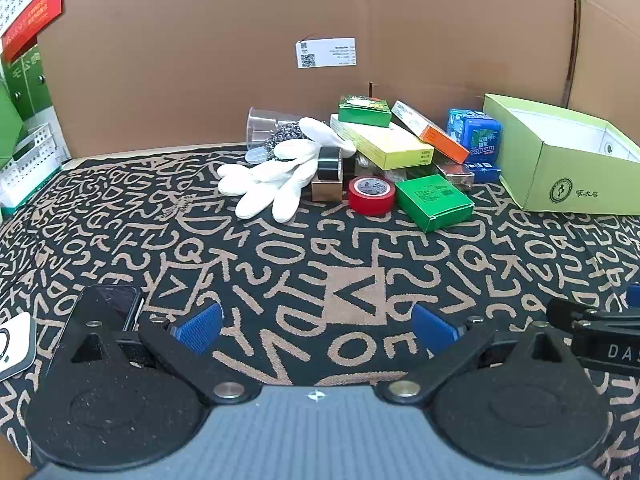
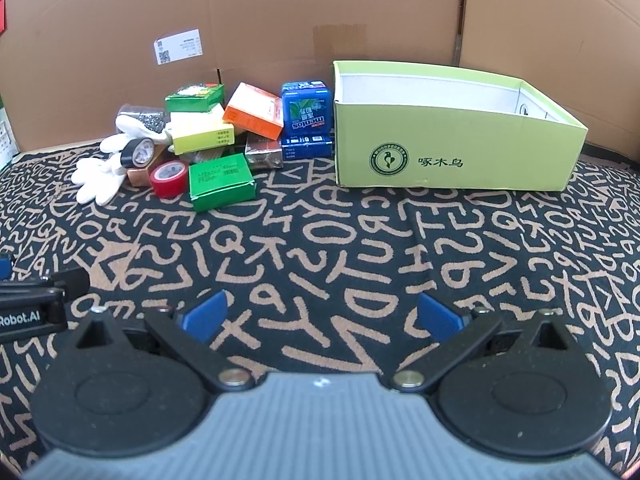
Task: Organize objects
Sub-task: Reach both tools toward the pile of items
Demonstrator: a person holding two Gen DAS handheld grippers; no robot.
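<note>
A heap of small items lies at the back of the patterned cloth: white gloves [image 1: 272, 182] [image 2: 98, 176], red tape roll [image 1: 371, 195] [image 2: 169, 178], black tape roll [image 1: 329, 164] [image 2: 137, 153], green box [image 1: 434, 201] [image 2: 221, 181], yellow box [image 1: 384, 142] [image 2: 200, 132], orange box [image 1: 430, 130] [image 2: 253, 110], blue mint tin [image 1: 476, 136] [image 2: 306, 111]. An open light-green cardboard box [image 1: 568, 176] [image 2: 452, 160] stands right of the heap. My left gripper [image 1: 316, 326] and right gripper [image 2: 324, 316] hover open over bare cloth, well short of the heap, nothing between their fingers.
A brown cardboard wall [image 1: 280, 20] closes off the back. A phone [image 1: 116, 304] and a white card [image 1: 14, 344] lie at the left near my left gripper. A white perforated basket [image 1: 32, 160] and green boxes stand at the far left. A clear plastic cup [image 1: 264, 122] lies behind the gloves.
</note>
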